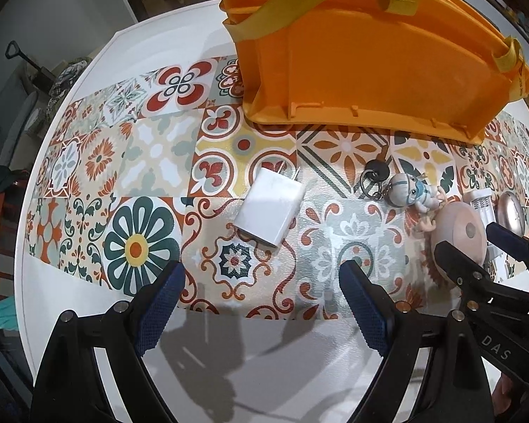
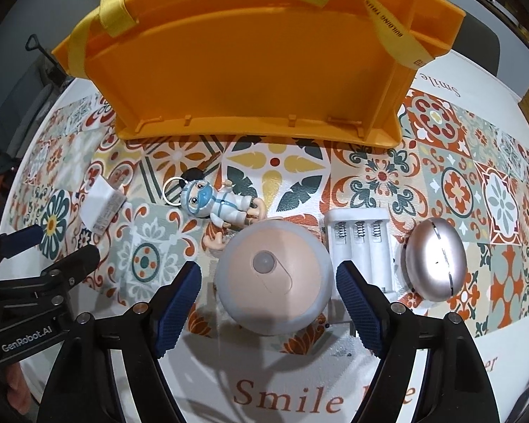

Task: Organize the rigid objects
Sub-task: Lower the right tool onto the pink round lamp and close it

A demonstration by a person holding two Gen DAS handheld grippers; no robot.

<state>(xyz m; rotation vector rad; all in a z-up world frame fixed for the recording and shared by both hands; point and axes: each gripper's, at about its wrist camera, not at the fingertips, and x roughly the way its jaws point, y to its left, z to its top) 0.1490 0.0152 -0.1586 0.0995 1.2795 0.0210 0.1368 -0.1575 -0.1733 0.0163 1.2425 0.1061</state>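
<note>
Hovering right gripper (image 2: pixel 268 299) spread around round pink puck (image 2: pixel 273 276), untouched; left gripper (image 1: pixel 262 303) spread, charger (image 1: pixel 269 208) ahead.

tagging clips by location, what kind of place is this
Probably a home, at a table: a round white table under a tile-patterned cloth, an orange tote bag standing on it, and household bits like a white phone charger and a figurine keychain.

Your left view loses the bag (image 1: pixel 370 53) top past the upper edge. The dome (image 1: pixel 458 236) hides behind the right gripper (image 1: pixel 476 246), which also covers most of the battery holder (image 1: pixel 479 204). "Smile" lettering (image 2: pixel 289 398) is partly blocked.
</note>
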